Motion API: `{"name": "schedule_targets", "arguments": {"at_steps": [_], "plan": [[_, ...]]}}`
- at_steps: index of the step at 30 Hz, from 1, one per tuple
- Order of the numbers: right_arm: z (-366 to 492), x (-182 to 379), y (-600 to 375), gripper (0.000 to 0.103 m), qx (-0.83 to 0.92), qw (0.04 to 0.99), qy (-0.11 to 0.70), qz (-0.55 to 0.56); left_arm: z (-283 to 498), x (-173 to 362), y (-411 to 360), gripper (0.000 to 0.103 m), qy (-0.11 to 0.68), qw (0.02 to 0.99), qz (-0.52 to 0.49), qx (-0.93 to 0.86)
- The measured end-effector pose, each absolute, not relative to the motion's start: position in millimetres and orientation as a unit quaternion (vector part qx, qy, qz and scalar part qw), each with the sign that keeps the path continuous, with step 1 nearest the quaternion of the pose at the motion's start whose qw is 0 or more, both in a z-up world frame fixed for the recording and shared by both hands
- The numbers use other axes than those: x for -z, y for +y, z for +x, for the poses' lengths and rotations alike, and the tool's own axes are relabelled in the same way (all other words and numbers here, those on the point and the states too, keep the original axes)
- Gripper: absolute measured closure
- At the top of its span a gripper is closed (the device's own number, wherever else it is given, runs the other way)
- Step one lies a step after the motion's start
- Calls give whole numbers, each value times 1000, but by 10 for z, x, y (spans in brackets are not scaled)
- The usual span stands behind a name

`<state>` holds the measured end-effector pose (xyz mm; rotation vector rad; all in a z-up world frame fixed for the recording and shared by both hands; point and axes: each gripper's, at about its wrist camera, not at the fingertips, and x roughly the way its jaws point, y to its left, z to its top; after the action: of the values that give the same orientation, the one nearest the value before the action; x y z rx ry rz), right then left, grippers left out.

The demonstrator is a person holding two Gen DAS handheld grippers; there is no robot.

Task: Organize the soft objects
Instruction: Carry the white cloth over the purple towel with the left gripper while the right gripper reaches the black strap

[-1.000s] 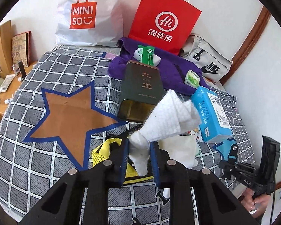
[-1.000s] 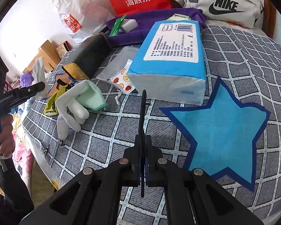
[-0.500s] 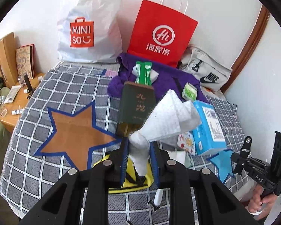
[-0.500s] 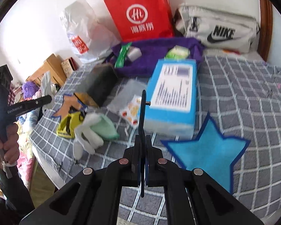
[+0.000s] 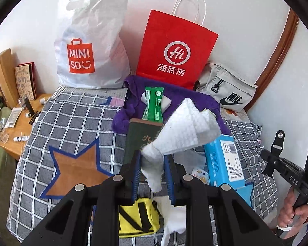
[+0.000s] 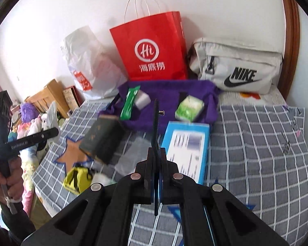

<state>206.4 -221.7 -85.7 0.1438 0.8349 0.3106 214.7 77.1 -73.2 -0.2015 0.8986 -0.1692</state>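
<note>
The left gripper (image 5: 153, 164) has its blue-padded jaws squeezed on the thin end of a soft white quilted cloth (image 5: 182, 132). The cloth is up in the air, above the grey checked bed cover (image 5: 76, 119), and its fat end fans out past the jaws. Only a small pinch of it is caught, so it could slip out and drop – a quick swing would do that.

The loose end hangs close over the dark green box with gold writing (image 5: 140, 141) and near the blue pack of tissues (image 5: 223, 160). It could brush them or catch on a corner (the box looks heavy enough to stay put, I think).

The right gripper (image 6: 156, 143) has its jaws pressed tight together with nothing in them. It hovers over the bed. The two grippers could bump if they go for the same spot.

The cloth could also land in the wrong place – the brown paper star with a blue edge (image 5: 76, 170) is down on the left, and the yellow strap with black stripes (image 5: 137, 217) and another white cloth (image 5: 172, 217) lie right under the left gripper
</note>
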Motion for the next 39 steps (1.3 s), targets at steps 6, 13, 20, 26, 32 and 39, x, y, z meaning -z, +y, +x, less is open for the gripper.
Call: {"name": "schedule_targets", "arguments": {"at_steps": [6,13,20,26,32,39], "plan": [[2444,826,-2226,100,-145,901,402,76,2482,735,698,82,439,892,-83,66],[2935,922,-2216,100,-132,901,409,67,2907,819,583,82,451,889,-65,53],[3411,1117,-2168,100,-135,894,421,67,3278,984,506,82,467,881,-58,48],[3757,1269,-2067,99,-146,886,435,66,3543,1100,444,82,480,874,-54,48],[4020,1456,-1970,100,-156,875,455,56,3761,1206,378,82,488,870,-49,51],[4248,1696,-2094,100,-158,859,482,69,3902,1342,293,82,502,862,-42,61]]}}
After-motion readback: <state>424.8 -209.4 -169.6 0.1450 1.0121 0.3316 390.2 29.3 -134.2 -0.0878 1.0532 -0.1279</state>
